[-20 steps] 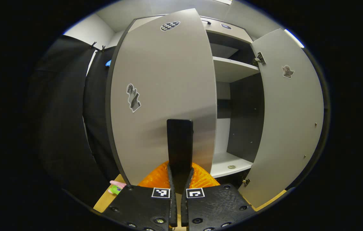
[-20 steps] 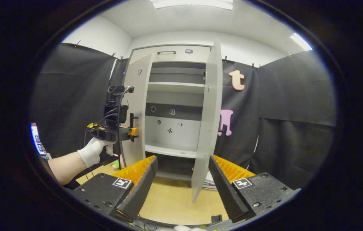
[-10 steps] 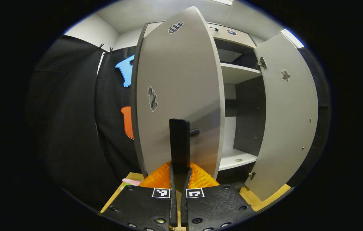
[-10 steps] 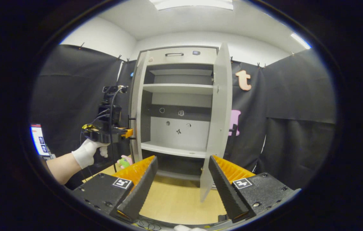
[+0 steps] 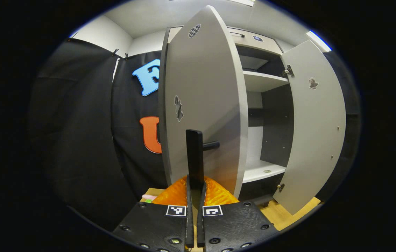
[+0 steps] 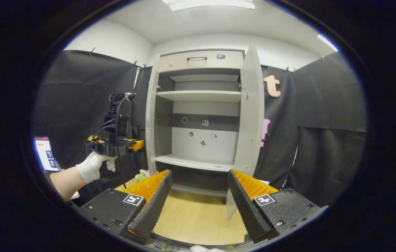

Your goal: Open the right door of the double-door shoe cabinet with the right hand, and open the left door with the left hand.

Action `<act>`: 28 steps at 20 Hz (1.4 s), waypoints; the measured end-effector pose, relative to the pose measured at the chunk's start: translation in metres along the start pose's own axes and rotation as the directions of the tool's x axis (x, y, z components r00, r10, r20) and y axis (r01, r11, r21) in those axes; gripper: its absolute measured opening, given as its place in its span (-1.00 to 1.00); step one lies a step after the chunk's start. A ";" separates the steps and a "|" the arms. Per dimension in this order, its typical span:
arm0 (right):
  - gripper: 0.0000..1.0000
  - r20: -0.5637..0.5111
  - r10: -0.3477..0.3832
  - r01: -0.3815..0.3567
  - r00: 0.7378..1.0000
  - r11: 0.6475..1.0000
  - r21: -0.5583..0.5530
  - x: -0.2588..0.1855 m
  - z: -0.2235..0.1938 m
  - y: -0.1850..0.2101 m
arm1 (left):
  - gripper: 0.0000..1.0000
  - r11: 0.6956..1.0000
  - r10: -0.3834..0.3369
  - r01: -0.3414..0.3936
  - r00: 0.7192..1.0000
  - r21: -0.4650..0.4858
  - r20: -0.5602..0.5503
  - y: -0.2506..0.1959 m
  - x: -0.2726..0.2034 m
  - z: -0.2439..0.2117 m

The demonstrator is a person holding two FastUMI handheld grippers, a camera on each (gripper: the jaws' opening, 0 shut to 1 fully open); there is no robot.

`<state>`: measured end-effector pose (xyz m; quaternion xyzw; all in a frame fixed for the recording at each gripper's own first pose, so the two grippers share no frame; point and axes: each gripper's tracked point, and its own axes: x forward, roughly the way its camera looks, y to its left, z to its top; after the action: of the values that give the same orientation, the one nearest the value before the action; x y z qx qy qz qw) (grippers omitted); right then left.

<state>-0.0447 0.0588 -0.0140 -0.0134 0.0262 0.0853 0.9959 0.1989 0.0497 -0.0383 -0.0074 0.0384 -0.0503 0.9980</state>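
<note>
The grey shoe cabinet point(image 6: 201, 157) stands with both doors swung out. In the left gripper view the left door point(image 5: 205, 98) is close in front, and my left gripper point(image 5: 195, 183) is shut on its black bar handle point(image 5: 194, 154). The right door point(image 5: 318, 122) hangs open farther off. In the right gripper view the left door point(image 6: 150, 115) shows edge-on, with the left gripper point(image 6: 138, 144) at its handle, held by a gloved hand point(image 6: 91, 166). The right door point(image 6: 250, 112) stands wide open. My right gripper point(image 6: 198, 196) is open, holding nothing, back from the cabinet.
Inside are an upper shelf point(image 6: 198, 95) and a lower shelf point(image 5: 261, 173) with a small round object point(image 5: 267, 171). A drawer point(image 6: 198, 58) tops the cabinet. A pink and green toy point(image 6: 143, 174) lies on the wooden floor point(image 6: 191, 217). A screen point(image 6: 46, 154) stands at the left.
The left door has swung further outward, pulled by the left gripper on its handle, and now shows edge-on in the right gripper view. The right gripper stays open.
</note>
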 end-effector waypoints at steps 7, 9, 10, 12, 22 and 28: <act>0.99 -0.019 0.035 -0.035 0.999 0.999 0.015 0.012 -0.005 0.015 | -0.95 0.999 0.028 -0.028 1.000 -0.021 0.012 0.041 -0.010 -0.001; 0.99 -0.024 0.055 -0.054 0.998 0.998 0.017 0.015 -0.006 0.024 | -0.95 0.999 0.046 -0.046 0.999 -0.007 0.028 0.056 -0.011 0.003; 0.97 -0.021 0.061 -0.061 0.998 0.998 0.013 0.016 -0.005 0.027 | -0.95 0.998 0.068 -0.068 0.997 0.000 0.036 0.065 -0.002 0.005; 0.99 -0.019 0.070 -0.069 0.997 0.998 0.009 0.019 -0.004 0.033 | -1.00 0.997 0.076 -0.075 0.997 -0.014 0.034 0.087 -0.010 0.004; 0.97 -0.040 0.084 -0.085 0.996 0.996 -0.005 0.027 -0.009 0.041 | -1.00 0.993 -0.119 0.119 0.992 0.002 0.043 0.110 -0.007 -0.005; 0.99 -0.047 0.094 -0.094 0.994 0.996 -0.003 0.028 -0.009 0.044 | -1.00 0.995 -0.101 0.101 0.994 0.001 0.044 0.111 -0.009 -0.007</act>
<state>-0.0247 0.1065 -0.0259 -0.0167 0.0498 0.1319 0.9899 0.2006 0.1607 -0.0470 -0.0111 0.0160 -0.1003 0.9948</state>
